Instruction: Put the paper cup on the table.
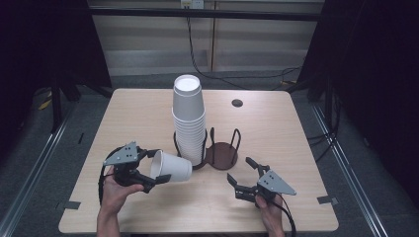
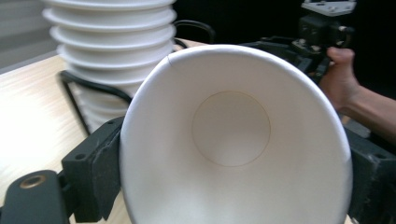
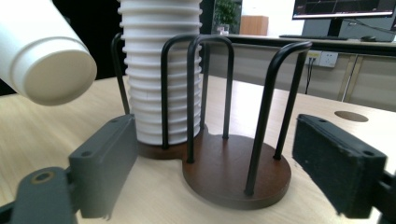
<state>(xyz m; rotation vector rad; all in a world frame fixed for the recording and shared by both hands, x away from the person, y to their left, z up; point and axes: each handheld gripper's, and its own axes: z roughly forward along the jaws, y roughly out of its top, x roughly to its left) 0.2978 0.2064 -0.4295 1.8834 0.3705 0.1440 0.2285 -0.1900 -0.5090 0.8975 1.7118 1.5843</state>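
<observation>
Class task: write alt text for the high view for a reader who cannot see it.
The left gripper holds a white paper cup on its side beside a tall cup stack in a two-ring holder. The right gripper waits open nearby.

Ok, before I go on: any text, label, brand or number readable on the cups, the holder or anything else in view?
None can be read.
Held cup: plain white inside and out, no print.
Cup stack: plain white.
Cup holder: bare dark wood and black wire.
Monitor in the right gripper view: coloured lines on the screen, too small and blurred to read.
Wall socket: no legible marking.
</observation>
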